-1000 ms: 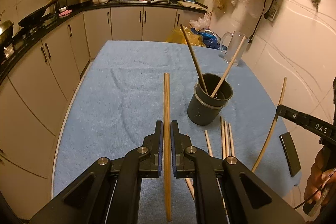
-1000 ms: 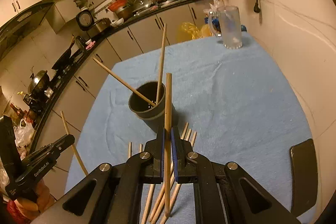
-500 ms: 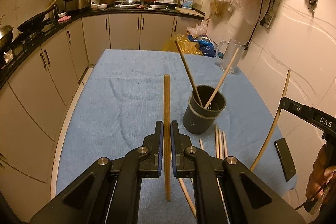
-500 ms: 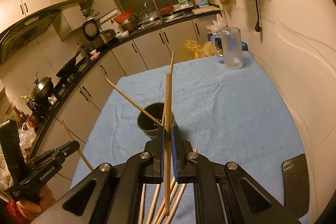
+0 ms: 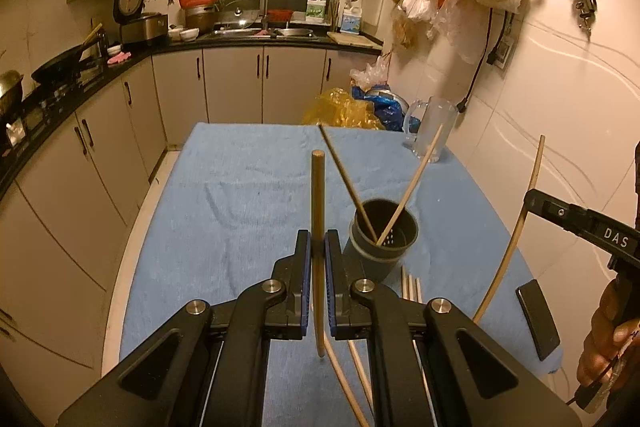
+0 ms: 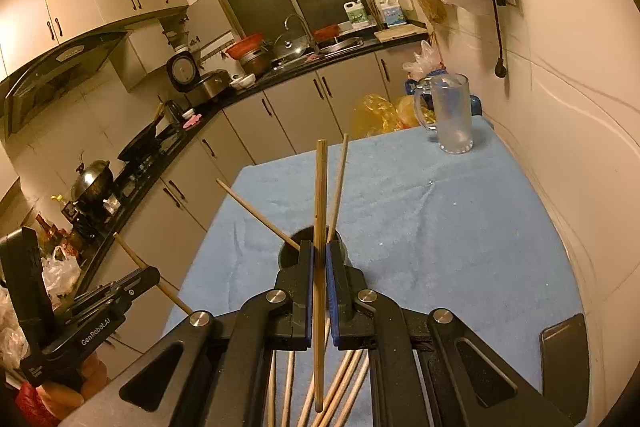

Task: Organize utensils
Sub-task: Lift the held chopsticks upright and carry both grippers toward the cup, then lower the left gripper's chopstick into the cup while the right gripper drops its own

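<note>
My left gripper (image 5: pixel 318 243) is shut on a wooden chopstick (image 5: pixel 318 195) held upright above the blue cloth, just left of the dark utensil cup (image 5: pixel 382 241). The cup holds two chopsticks that lean apart. My right gripper (image 6: pixel 319 253) is shut on another chopstick (image 6: pixel 320 187), upright, with the cup (image 6: pixel 290 253) partly hidden right behind its jaws. Several loose chopsticks (image 6: pixel 344 383) lie on the cloth under the right gripper and also show beside the cup in the left wrist view (image 5: pixel 412 285). Each gripper shows in the other's view, the right one (image 5: pixel 576 227) and the left one (image 6: pixel 100 311).
The table carries a blue towel (image 5: pixel 240 211). A glass pitcher (image 6: pixel 452 119) stands at the far right corner. A black phone (image 5: pixel 538 323) lies at the near right edge. A wall runs along the right; kitchen cabinets (image 5: pixel 100 155) run along the left and back.
Both grippers have risen and pulled back with their chopsticks still held. The cup and table look smaller and lower in both views.
</note>
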Tool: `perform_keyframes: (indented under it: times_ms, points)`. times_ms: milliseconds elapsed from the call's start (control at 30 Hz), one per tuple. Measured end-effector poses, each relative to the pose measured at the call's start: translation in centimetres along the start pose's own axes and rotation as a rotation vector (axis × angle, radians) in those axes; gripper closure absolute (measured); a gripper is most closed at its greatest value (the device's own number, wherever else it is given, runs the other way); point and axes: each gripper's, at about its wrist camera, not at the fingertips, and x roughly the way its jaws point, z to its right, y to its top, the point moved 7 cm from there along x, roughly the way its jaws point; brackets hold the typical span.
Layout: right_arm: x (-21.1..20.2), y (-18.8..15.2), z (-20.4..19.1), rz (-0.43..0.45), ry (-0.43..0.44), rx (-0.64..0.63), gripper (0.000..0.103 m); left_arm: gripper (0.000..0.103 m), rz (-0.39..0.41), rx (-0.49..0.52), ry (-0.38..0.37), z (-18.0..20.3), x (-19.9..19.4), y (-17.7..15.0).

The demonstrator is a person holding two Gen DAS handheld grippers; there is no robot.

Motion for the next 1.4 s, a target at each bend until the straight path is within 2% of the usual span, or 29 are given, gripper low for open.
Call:
perform_keyframes:
  times_ms: [233, 467, 767, 1067, 1400]
  points:
    - [0.2, 2.1, -0.3, 0.025, 0.016, 0.005, 0.097, 0.097, 0.042, 0.012, -0.02, 0.7, -1.1, 2.9]
    - [0.7, 5.9, -0.6, 0.074, 0.027, 0.02, 0.097, 0.097, 0.096, 0.005, -0.059, 1.6, -2.4, 7.5]
    - [2.8, 10.3, -0.8, 0.122, 0.013, 0.031, 0.097, 0.097, 0.137, -0.001, -0.093, 3.6, -1.1, 12.2]
    - [6.6, 12.3, -0.1, 0.125, -0.032, 0.033, 0.097, 0.097, 0.089, -0.019, -0.085, 4.5, 3.8, 11.9]
    - [10.1, 9.8, 1.0, 0.055, -0.051, 0.029, 0.097, 0.097, 0.024, -0.03, -0.068, 3.9, 7.2, 9.1]
